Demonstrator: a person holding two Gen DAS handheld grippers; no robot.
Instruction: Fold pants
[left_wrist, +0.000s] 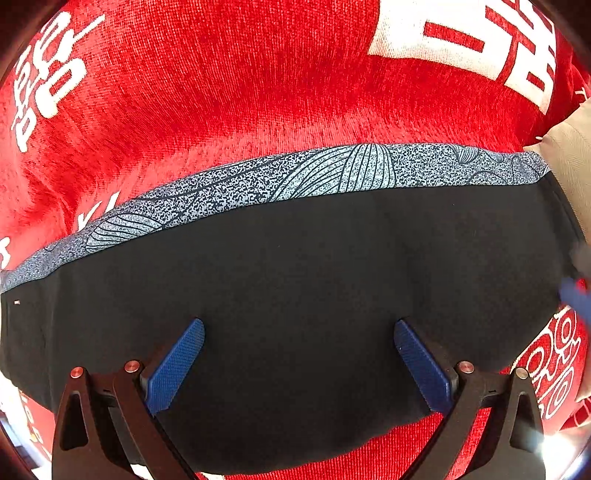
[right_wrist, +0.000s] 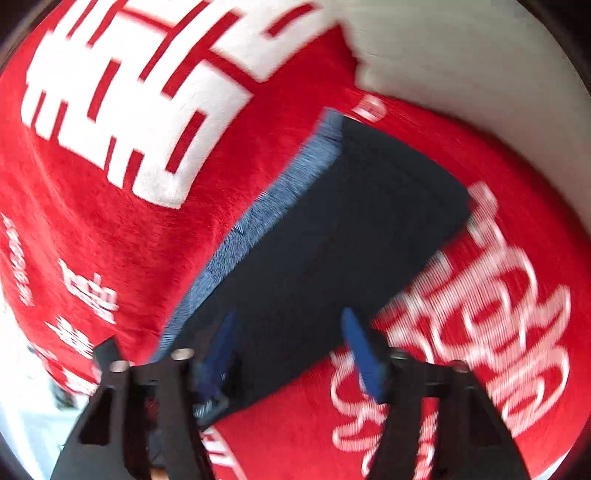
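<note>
On the red blanket (left_wrist: 229, 92) with white lettering, the dark pants (left_wrist: 303, 266) are lying folded into a block, their speckled grey band (left_wrist: 295, 177) along the far edge. The left gripper (left_wrist: 299, 332) is hovering over them, spread wide, grasping nothing. The right gripper (right_wrist: 288, 325) — blurred — is also standing apart over the pants' near corner, and only its view is showing the pale surface (right_wrist: 461, 55) beyond the blanket's edge.
</note>
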